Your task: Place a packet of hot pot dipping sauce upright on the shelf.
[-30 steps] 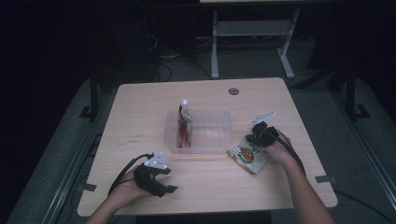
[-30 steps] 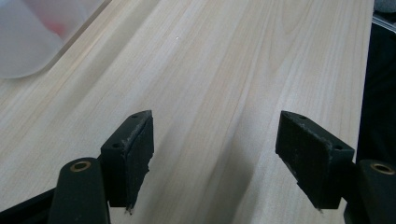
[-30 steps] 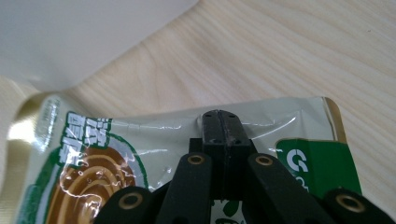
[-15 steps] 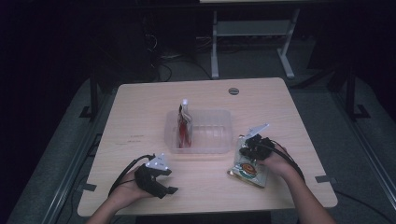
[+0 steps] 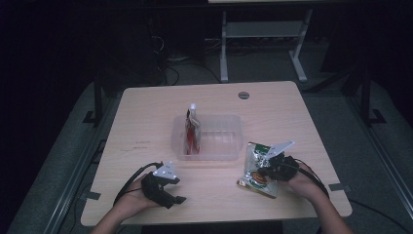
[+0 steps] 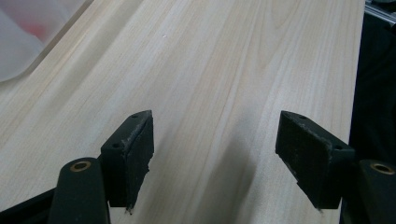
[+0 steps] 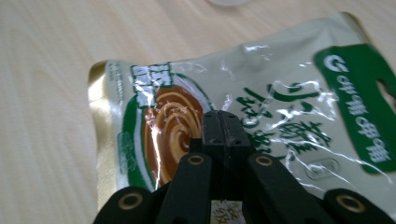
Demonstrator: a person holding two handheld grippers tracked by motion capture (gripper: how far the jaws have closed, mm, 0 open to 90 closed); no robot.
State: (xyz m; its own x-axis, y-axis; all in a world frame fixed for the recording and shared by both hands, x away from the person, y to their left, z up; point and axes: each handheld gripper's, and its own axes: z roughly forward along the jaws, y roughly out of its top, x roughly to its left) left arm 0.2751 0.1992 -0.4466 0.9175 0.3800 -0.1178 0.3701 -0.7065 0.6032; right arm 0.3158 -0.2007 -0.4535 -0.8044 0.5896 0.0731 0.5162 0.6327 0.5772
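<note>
We have the green snack packet (image 7: pixel 261 107) pinched by one edge in the right gripper (image 5: pixel 267 167), at about four o'clock from the clear plastic tub (image 5: pixel 229 146), its lower end apparently touching the table (image 5: pixel 146 107). With so thin a bite, the slick foil could slide free or snag on the tub's rim and tip the red pouch (image 5: pixel 191 134) standing inside. Our left gripper (image 6: pixel 215 154) rests at seven o'clock, jaws wide and empty.
</note>
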